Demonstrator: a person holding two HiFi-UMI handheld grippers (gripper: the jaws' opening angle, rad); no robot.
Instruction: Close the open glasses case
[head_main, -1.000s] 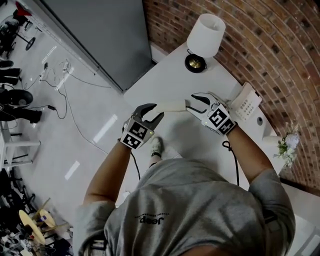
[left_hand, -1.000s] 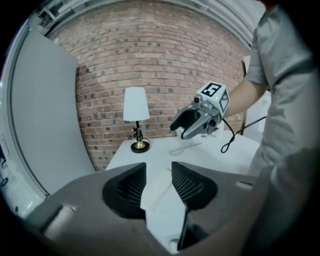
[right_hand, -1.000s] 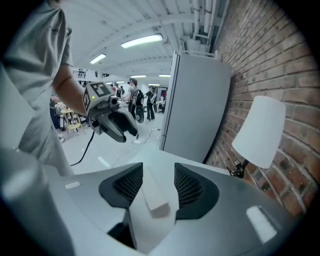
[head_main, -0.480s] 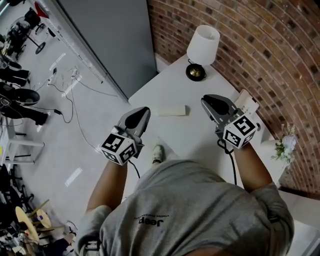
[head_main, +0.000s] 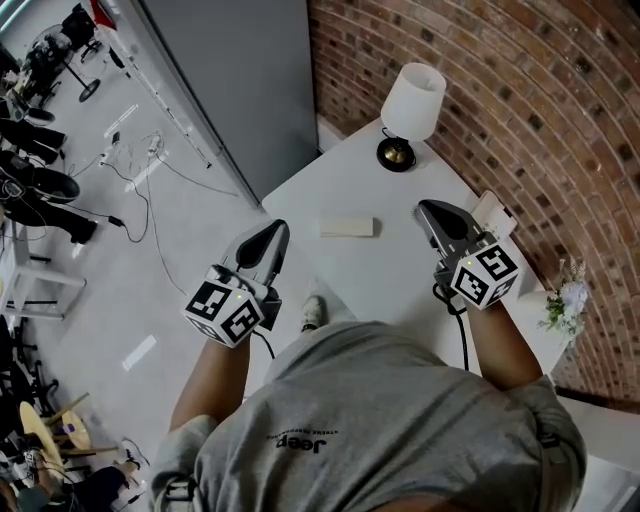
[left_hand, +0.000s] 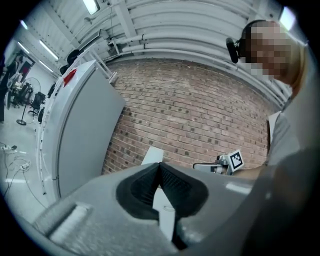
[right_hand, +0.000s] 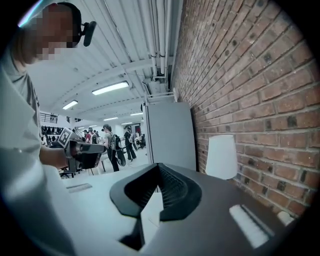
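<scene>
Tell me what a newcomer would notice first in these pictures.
Two marker-cubed grippers, the left gripper and the right gripper, hang above the white table, jaws together and empty. Between them lies a pale glasses case, which looks closed and is touched by neither. A white lamp stands at the table's far corner by the brick wall.

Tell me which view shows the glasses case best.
Head view: the glasses case lies whole, seen from above on the white table. The right gripper view shows it as a low sliver; the left gripper view shows none.
</scene>
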